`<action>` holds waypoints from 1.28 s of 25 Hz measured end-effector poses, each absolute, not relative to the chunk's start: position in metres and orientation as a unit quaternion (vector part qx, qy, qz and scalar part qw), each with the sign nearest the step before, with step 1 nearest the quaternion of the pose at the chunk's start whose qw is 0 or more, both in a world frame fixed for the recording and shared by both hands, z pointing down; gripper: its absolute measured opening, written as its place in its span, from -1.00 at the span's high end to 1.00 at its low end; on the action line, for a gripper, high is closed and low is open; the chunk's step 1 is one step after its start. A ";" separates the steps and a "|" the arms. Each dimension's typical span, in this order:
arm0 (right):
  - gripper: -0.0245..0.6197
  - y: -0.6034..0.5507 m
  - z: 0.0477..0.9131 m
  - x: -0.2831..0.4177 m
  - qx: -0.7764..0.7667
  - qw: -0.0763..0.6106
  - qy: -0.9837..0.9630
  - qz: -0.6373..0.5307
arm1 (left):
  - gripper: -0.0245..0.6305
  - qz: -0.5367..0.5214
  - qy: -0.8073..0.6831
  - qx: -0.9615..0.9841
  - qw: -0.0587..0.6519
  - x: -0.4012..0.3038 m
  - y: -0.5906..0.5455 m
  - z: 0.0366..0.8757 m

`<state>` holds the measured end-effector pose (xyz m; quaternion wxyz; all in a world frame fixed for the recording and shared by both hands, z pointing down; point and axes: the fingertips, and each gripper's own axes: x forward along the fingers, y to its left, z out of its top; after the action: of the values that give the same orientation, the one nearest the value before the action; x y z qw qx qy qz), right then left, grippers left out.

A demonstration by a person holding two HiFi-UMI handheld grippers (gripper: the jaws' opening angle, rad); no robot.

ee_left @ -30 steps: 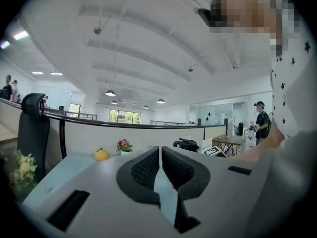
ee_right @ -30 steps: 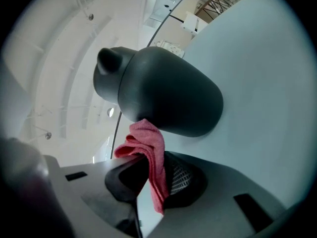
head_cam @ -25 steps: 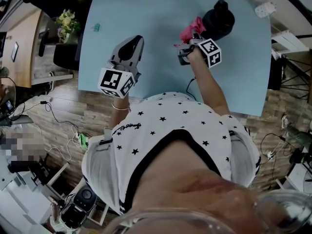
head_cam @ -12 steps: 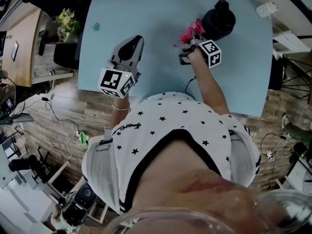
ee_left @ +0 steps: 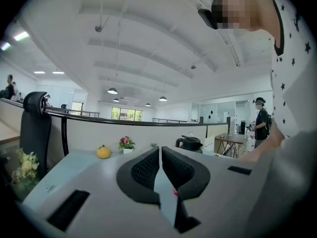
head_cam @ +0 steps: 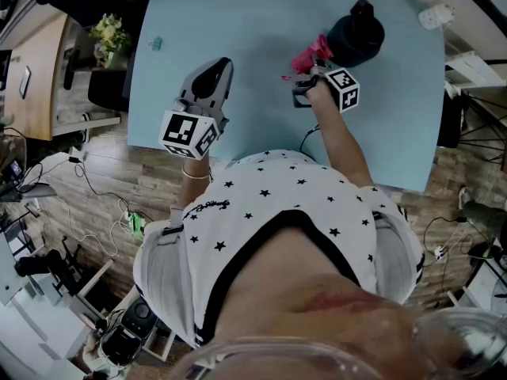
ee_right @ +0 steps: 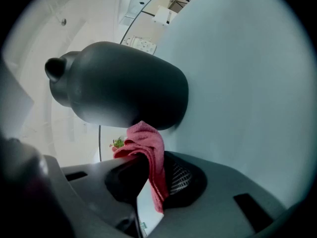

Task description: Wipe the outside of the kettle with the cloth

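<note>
The cloth (ee_right: 147, 150) is clamped between the closed jaws of the right gripper (ee_right: 153, 177). Its loose end is bunched out past the pads and laid against the lower side of the kettle (ee_right: 119, 83). The kettle, black, is seen standing upright on the far right part of the table (head_cam: 261, 14). The jaws of the left gripper (ee_left: 160, 167) are seen almost together, with only a thin slit between them, and nothing is held in them. That gripper is held over the table's near edge, well apart from kettle and cloth.
</note>
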<state>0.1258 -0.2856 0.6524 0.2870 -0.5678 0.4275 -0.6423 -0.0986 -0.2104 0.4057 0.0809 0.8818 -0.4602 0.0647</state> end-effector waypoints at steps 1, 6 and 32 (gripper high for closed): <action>0.72 -0.285 0.654 0.126 -0.567 0.287 0.427 -0.643 | 0.80 0.065 -0.460 0.882 0.082 -0.099 -0.211 0.406; 0.72 -0.284 0.658 0.126 -0.566 0.286 0.422 -0.647 | 0.80 0.066 -0.460 0.881 0.082 -0.099 -0.211 0.406; 0.72 -0.282 0.509 0.078 -0.467 0.294 0.618 -0.560 | 0.80 0.047 -0.442 0.894 0.059 -0.095 -0.195 0.387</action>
<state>0.0783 -0.2816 0.5093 0.2940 -0.4673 0.6177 -0.5600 -0.0947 -0.1951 0.3868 0.0586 0.8939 -0.4419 0.0468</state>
